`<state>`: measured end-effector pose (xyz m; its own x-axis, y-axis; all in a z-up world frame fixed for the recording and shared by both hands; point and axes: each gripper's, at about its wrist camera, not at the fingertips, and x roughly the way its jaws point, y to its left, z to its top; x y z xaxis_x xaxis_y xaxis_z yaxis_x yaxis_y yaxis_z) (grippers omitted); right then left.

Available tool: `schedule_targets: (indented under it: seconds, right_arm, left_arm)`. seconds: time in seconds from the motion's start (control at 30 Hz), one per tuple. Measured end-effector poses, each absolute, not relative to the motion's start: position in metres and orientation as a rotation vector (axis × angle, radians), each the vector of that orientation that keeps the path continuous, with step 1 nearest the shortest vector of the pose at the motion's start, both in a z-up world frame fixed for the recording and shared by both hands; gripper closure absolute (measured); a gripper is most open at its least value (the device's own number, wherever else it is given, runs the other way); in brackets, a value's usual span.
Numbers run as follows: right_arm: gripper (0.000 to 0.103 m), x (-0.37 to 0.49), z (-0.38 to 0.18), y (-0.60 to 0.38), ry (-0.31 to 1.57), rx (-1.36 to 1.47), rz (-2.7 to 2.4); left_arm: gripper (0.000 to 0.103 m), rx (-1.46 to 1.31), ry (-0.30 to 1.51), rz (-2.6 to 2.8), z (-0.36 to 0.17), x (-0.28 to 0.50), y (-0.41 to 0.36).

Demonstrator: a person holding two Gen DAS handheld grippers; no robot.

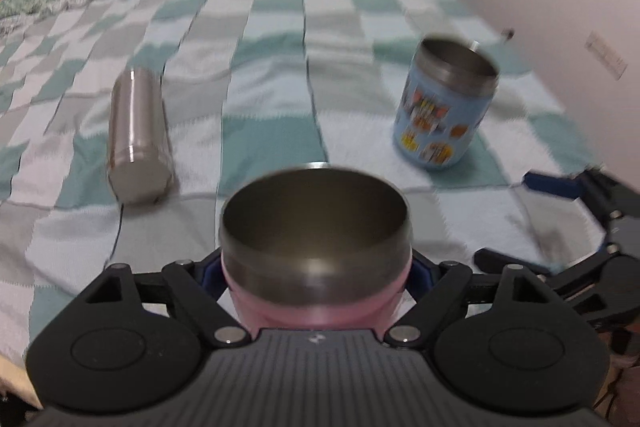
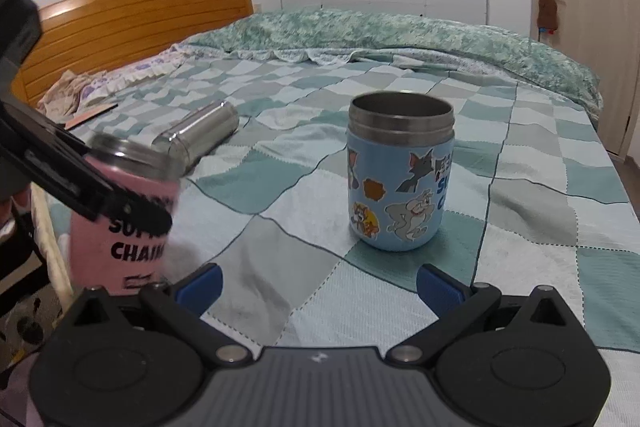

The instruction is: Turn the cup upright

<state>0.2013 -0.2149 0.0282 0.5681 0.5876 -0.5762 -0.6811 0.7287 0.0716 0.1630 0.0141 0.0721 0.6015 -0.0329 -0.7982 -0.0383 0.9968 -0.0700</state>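
Pink steel-rimmed cup [image 1: 316, 267] is clamped in the left gripper [image 1: 316, 275] by its body, mouth up, long axis near vertical with a slight tilt, at the near bed edge, left of the blue cartoon-sticker steel cup [image 2: 401, 173] standing upright. Right gripper [image 2: 319, 285]: fingers spread wide, holding nothing, pointed at the blue cup. Plain steel cylinder flask [image 2: 196, 135] lies on its side beyond the pink cup. Pink cup's base is hidden, so contact with the checked blanket [image 2: 520, 195] is unclear; left view is motion-blurred.
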Motion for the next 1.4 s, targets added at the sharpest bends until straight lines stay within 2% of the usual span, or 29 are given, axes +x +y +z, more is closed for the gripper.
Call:
schedule_targets:
  seconds: [0.37,0.63,0.77,0.93,0.97,1.0,1.03,1.4]
  right_arm:
    - [0.000,0.208,0.039,-0.216,0.552,-0.069,0.664]
    - [0.000,0.216,0.040,-0.211,0.529,-0.080,0.608]
    - [0.000,0.221,0.036,-0.210,0.533,-0.089,0.590]
    - [0.000,0.227,0.031,-0.210,0.545,-0.093,0.581]
    - [0.000,0.227,0.031,-0.210,0.545,-0.094,0.580]
    - [0.000,0.227,0.031,-0.209,0.543,-0.095,0.577]
    - [0.000,0.228,0.031,-0.209,0.542,-0.095,0.576]
    - [0.000,0.198,0.049,-0.210,0.494,-0.078,0.559]
  left_arm:
    - [0.018,-0.066,0.654,0.030,0.090,0.186,0.009]
    - [0.018,-0.072,0.650,0.019,0.067,0.227,0.005]
    - [0.018,-0.062,0.731,0.024,0.046,0.246,0.002]
    - [0.017,-0.028,0.702,0.009,0.040,0.249,0.001]
    - [0.015,-0.019,0.703,0.003,0.040,0.249,0.001]
    - [0.005,-0.019,0.701,-0.008,0.041,0.247,0.002]
    - [0.000,-0.024,0.688,-0.013,0.042,0.245,0.002]
    - [0.000,-0.067,0.505,-0.026,0.082,0.175,0.016]
